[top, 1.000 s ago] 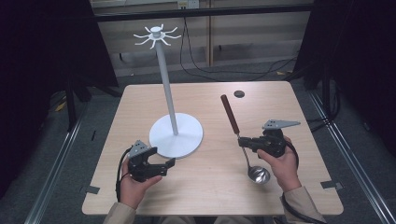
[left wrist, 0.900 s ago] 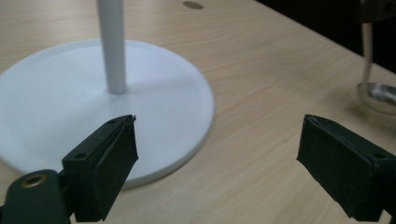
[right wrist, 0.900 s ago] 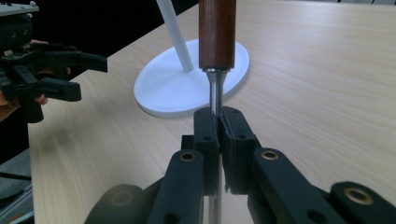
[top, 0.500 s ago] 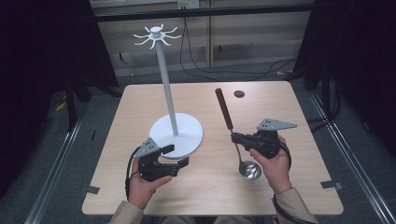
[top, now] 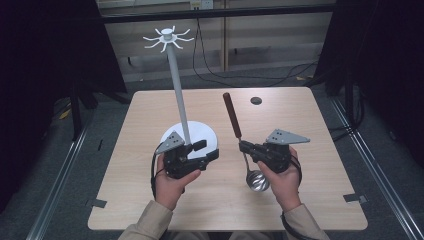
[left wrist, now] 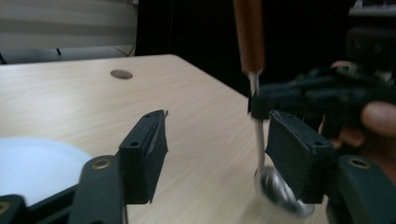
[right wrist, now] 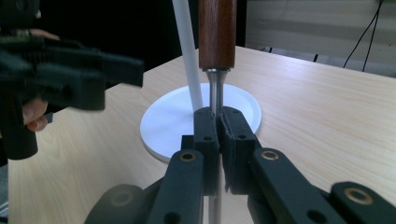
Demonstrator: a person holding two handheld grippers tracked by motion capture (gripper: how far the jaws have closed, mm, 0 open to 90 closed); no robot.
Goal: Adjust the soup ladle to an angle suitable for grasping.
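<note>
My right gripper is shut on the thin metal shaft of a ladle, just below its brown wooden handle. The ladle's steel bowl hangs near the right hand, above the table. In the right gripper view the jaws press together on the shaft. My left gripper sits over the near edge of the white stand's base. Its jaws have just been closing and stand half apart with nothing between them. The ladle's shaft shows behind the right-hand jaw.
A white stand rises from a round base, with a tall pole and a ring of hooks at its top. A dark round grommet sits in the wooden table at the back right. Dark floor and rails surround the table.
The left hand has moved right and up to the stand's base, and its jaws are narrower. The right hand has carried the ladle a little to the left.
</note>
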